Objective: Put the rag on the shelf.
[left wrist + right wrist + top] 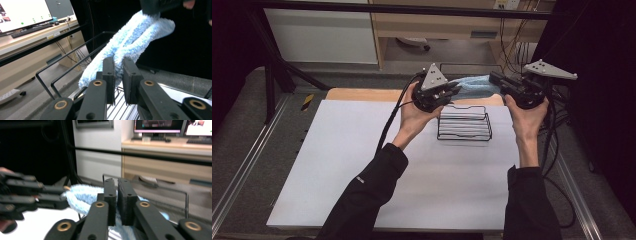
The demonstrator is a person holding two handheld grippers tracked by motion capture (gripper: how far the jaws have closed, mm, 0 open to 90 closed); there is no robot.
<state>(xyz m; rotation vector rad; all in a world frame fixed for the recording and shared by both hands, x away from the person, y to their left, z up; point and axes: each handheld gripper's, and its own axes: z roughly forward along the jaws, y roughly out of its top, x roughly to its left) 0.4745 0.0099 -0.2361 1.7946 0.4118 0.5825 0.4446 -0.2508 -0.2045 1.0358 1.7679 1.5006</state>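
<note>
high view: a person's 2 forearms enter from the bottom edge, each hand carrying a black two-jaw gripper above a white table sheet (pixel 362 165). the left gripper (pixel 455 88), at upper centre of the frame, and the right gripper (pixel 495 79), at upper right of centre, face one another, and a fluffy light-blue microfibre cloth (pixel 476 86) hangs stretched between them, held in the air. just below the cloth, at centre of the frame, stands a black wire basket (pixel 464 123) on the sheet, and nothing can be seen in it. left gripper view: the left gripper (pixel 118 65) is clenched on 1 end of the cloth (pixel 130 42), whose pile bulges out between the 2 pads; the cloth runs toward the upper right of the frame, where the other gripper pinches its far end, and the basket rim (pixel 72 53) lies beneath. right gripper view: the right gripper (pixel 117 184) has its jaws pressed nearly together, with blue pile of the cloth (pixel 81 197) showing beside and below them, so it is judged to be grasping the cloth's other end. judged progress: the cloth is lifted and gripped at both ends, apparently folded along its length; lowering it into the basket and releasing it remain to be done.
</note>
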